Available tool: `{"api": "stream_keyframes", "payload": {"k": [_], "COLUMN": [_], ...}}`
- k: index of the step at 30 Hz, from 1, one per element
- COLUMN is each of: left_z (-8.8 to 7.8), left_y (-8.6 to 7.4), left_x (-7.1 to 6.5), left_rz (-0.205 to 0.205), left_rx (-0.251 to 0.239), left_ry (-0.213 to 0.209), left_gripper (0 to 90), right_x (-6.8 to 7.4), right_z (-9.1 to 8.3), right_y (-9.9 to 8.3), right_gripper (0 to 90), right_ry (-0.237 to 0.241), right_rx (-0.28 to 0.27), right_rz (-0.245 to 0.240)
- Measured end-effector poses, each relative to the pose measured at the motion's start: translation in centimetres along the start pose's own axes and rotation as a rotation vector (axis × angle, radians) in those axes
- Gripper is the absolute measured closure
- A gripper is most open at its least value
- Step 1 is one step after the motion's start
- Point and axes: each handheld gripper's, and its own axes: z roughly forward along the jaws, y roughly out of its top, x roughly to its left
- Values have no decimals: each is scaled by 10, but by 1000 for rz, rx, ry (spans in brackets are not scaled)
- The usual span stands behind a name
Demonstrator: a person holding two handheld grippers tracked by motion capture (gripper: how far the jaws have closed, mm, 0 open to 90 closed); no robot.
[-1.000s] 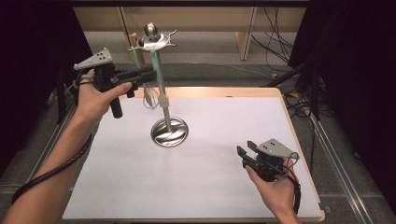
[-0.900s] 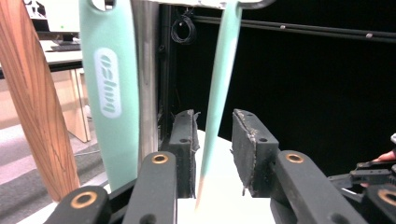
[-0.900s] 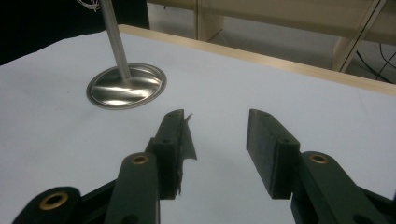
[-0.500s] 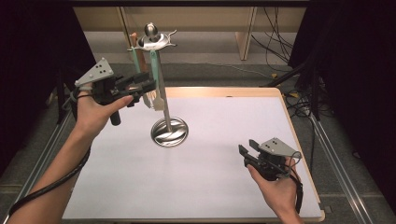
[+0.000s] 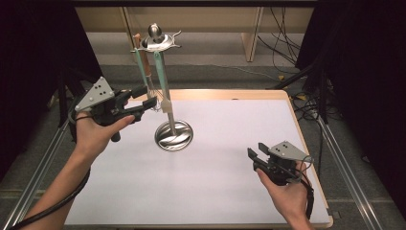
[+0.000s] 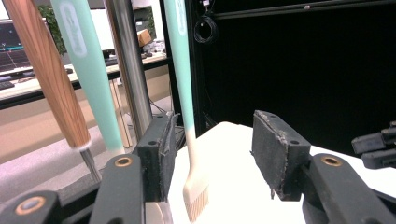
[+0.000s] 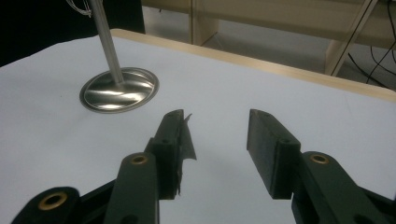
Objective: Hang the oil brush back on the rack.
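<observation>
Fingers of both grippers, left (image 5: 146, 98) just opening, right (image 5: 256, 155), gape beside mint-handled brush (image 6: 182, 93).

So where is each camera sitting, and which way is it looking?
High view: above the person's side, looking forward and down on the table; both forearms, left gripper and right gripper show.
Left gripper view: rides the left gripper, looking between its open jaws at the hanging brush; its own jaws show.
Right gripper view: rides the right gripper, looking across the table at the stand; its open jaws show.
All three share the stand.
</observation>
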Motion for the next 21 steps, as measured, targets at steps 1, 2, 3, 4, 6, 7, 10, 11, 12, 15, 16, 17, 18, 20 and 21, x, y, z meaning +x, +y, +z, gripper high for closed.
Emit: {"api": "stream_keyframes", "payload": {"k": [1, 2, 3, 4, 6, 7, 10, 11, 12, 15, 16, 17, 18, 20, 21], "left_z": [-1, -2, -4, -5, -7, -8, -12, -14, -15, -19, -20, -21, -22, -23, -24], "left_y": [-3, -5, -8, -11, -15, -17, -22, -24, -26, -34, -38, -41, -44, -50, -53], "left_x": [-1, -2, -2, -3, -4, -5, -7, -8, -9, -11, -12, -12, -13, -14, -13], "left_rz": [2, 7, 10, 10, 7, 9, 10, 15, 14, 13, 11, 9, 6, -4, 5], "left_rx": [-1, 6, 12, 16, 21, 25, 31, 31, 30, 35, 37, 41, 42, 48, 48], "left_ry": [3, 9, 12, 11, 17, 23, 35, 39, 46, 50, 51, 52, 54, 56, 57], "left_gripper": [486, 486, 487, 490, 494, 494, 494, 494, 495, 502, 503, 503, 502, 501, 500], "right_x": [-2, -2, 0, -2, -4, -3, -7, -7, -6, -10, -8, -10, -9, -11, -12], "right_z": [0, -2, -3, -1, -2, -2, -4, -3, -3, -5, -6, -5, -8, -7, -7], "right_y": [0, 1, 0, -1, -2, -3, -3, -3, -4, -4, -5, -6, -5, -6, -7], "right_gripper": [574, 574, 574, 574, 574, 574, 574, 574, 574, 574, 574, 574, 575, 575, 574], "right_ry": [11, 20, 9, 8, 4, -1, 4, 5, -2, 4, -6, -18, -3, -10, -13], "right_rx": [5, 33, 29, 12, 20, 9, 35, 21, 7, 23, 37, 6, 50, 28, 34], "right_rz": [-18, -4, 23, 16, 6, 17, -21, -25, 1, -22, 13, -7, 22, -10, -18]}}
